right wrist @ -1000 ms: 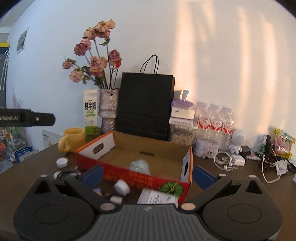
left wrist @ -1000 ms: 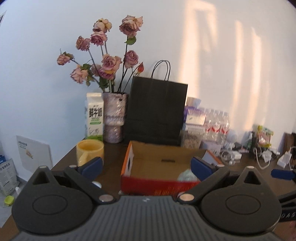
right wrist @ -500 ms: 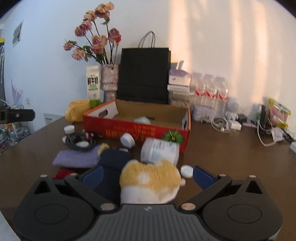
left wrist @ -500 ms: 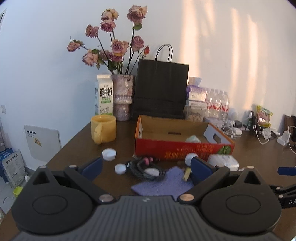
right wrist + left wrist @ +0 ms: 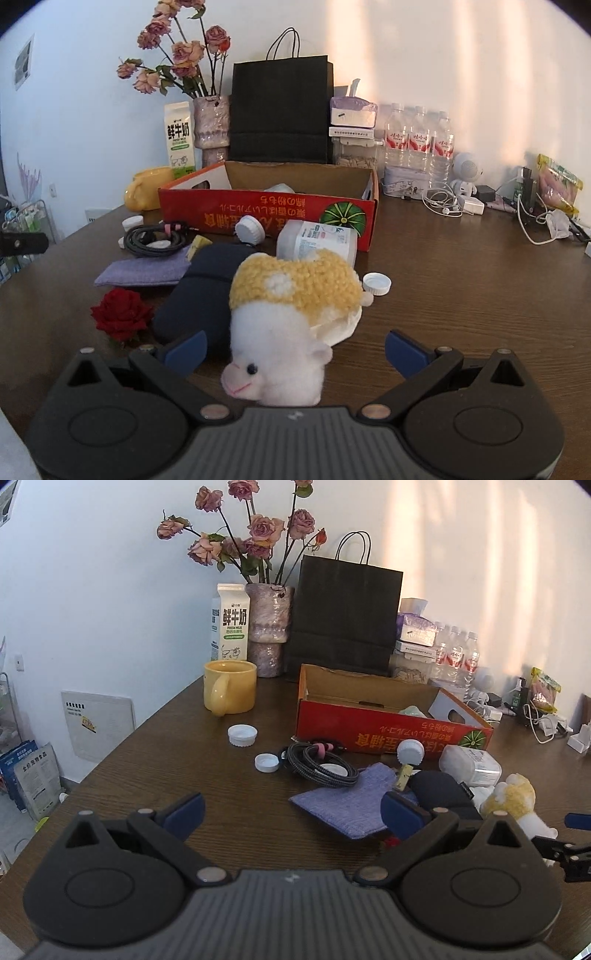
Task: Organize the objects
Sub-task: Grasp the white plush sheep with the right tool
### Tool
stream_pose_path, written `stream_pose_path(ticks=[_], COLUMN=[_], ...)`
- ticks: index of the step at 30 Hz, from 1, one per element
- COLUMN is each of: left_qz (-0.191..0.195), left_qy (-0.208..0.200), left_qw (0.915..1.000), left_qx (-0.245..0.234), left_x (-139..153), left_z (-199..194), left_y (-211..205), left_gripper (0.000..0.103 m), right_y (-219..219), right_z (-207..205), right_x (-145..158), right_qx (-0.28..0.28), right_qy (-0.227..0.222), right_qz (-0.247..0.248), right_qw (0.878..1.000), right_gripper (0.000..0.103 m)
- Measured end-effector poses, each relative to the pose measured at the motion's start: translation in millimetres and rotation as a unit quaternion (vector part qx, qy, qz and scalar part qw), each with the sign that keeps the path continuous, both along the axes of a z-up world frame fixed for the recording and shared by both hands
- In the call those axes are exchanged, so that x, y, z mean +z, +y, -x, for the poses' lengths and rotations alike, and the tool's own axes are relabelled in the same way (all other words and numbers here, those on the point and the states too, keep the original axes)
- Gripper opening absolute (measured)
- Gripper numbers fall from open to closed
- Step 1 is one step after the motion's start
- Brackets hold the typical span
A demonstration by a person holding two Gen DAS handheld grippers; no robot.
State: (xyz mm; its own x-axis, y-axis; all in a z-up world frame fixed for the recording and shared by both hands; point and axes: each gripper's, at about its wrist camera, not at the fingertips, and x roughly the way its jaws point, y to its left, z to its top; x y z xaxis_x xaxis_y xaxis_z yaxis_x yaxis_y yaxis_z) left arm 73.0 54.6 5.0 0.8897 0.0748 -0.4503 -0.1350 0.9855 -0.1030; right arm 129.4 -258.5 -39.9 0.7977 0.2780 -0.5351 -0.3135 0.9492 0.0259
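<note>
Yellow-and-white plush toy (image 5: pixel 291 314) now lies between the spread fingers of the right tool (image 5: pixel 295 354), which has dropped from box height to the worktop (image 5: pixel 461 295). Left tool (image 5: pixel 291 812), also spread, hangs empty beside it. Grasping looks next; the red box (image 5: pixel 266 218) waits behind.

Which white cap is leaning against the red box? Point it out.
The big ribbed cap by the toppled bottle. It stands on edge against the red box; the other caps, such as the one beside the plush toy, lie flat on the table.
</note>
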Motion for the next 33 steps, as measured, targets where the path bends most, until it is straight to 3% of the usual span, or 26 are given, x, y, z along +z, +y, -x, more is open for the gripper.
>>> stream_pose_path(ticks=[8,33], left_qz=[0.006,0.004], left_qy=[0.006,0.031], left_qw=[1.0000,0.9991], left_qx=[-0.003,-0.029], left_x=[-4,-17], left_z=[-4,-19], left_y=[-1,-25], left_gripper=[0.103,0.103], right_y=[-4,17], right_z=[-21,-58], right_x=[-10,-21], right_qx=[-0.017,0.002], right_qy=[0.004,0.002], right_qz=[-0.004,0.010], right_qw=[1.000,1.000], right_gripper=[0.103,0.101])
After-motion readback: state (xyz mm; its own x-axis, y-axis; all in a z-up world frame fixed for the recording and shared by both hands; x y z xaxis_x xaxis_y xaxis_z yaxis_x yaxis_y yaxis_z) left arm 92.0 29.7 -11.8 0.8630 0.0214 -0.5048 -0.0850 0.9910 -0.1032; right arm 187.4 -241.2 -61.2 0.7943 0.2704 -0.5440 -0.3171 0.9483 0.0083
